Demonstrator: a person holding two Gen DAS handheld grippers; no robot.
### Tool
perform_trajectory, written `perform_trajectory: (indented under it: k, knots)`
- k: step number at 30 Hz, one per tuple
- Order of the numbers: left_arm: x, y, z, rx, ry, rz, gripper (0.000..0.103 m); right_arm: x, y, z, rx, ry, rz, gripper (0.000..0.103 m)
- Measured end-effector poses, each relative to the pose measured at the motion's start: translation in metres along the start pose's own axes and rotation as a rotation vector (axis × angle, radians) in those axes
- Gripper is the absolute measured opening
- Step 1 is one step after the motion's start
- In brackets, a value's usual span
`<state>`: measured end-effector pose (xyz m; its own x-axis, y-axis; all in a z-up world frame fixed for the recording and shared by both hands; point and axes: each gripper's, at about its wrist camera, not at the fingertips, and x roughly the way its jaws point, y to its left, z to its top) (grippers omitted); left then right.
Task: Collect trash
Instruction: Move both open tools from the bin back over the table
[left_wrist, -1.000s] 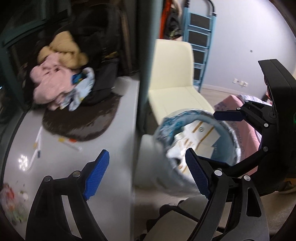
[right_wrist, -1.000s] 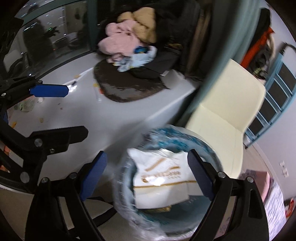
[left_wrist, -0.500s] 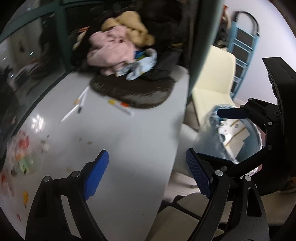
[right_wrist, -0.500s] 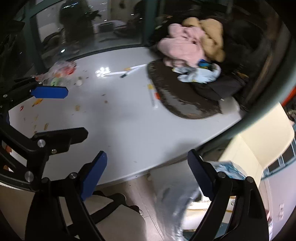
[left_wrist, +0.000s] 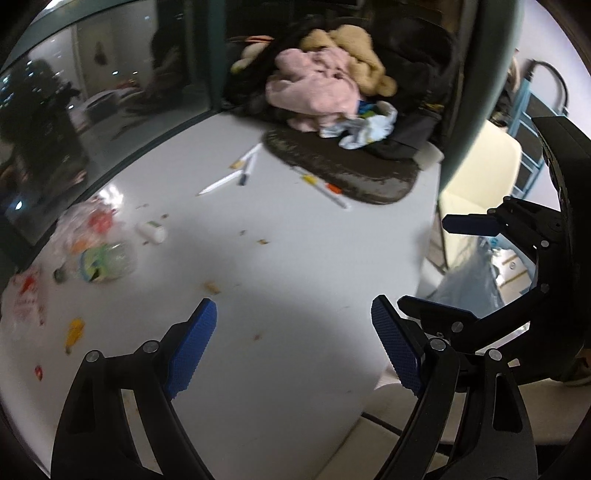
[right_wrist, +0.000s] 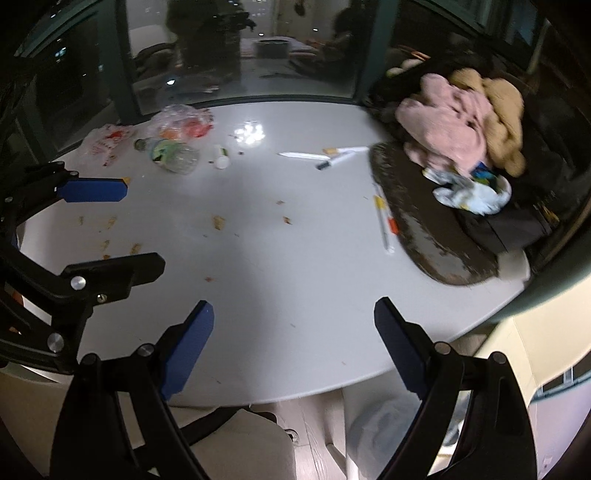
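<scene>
White bench (right_wrist: 295, 266) under both my claws, trash clustered at its far left corner: one crushed plastic bottle (right_wrist: 171, 153), a clear bag (right_wrist: 181, 120) behind it, a small white cap (right_wrist: 221, 157) beside. Left claw (left_wrist: 295, 347) and right claw (right_wrist: 291, 350) both gape, holding nothing. Only the left view shows the bin liner (left_wrist: 469, 284) past the right edge. Clothes pile (right_wrist: 458, 122) fills the far right corner.

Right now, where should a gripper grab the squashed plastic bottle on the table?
Grip the plastic bottle across its crumpled clear middle, coming down from above. It lies on its side on the table, cap end toward the wrappers, so the narrow body probably fits between open fingers.
</scene>
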<state>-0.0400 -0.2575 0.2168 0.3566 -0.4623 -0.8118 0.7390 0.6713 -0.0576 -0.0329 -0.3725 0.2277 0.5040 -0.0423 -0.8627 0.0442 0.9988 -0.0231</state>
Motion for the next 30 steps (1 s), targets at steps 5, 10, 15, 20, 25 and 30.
perform_trajectory:
  k: [5, 10, 15, 20, 25, 30]
  knots:
    - [-0.013, 0.039, -0.018, -0.056, -0.008, 0.058, 0.083, 0.010, 0.033, 0.019, -0.046, -0.016, 0.034, 0.085]
    - [-0.027, 0.076, -0.032, -0.099, -0.015, 0.110, 0.083, 0.017, 0.068, 0.039, -0.096, -0.038, 0.065, 0.085]
    - [-0.037, 0.106, -0.045, -0.135, -0.020, 0.145, 0.084, 0.024, 0.098, 0.054, -0.131, -0.046, 0.089, 0.085]
    - [-0.046, 0.136, -0.058, -0.198, -0.029, 0.173, 0.085, 0.031, 0.127, 0.067, -0.182, -0.045, 0.108, 0.085]
    - [-0.051, 0.153, -0.067, -0.271, -0.030, 0.185, 0.088, 0.036, 0.149, 0.075, -0.250, -0.031, 0.130, 0.085]
    - [-0.051, 0.162, -0.070, -0.324, -0.035, 0.195, 0.089, 0.042, 0.163, 0.082, -0.318, -0.021, 0.147, 0.085]
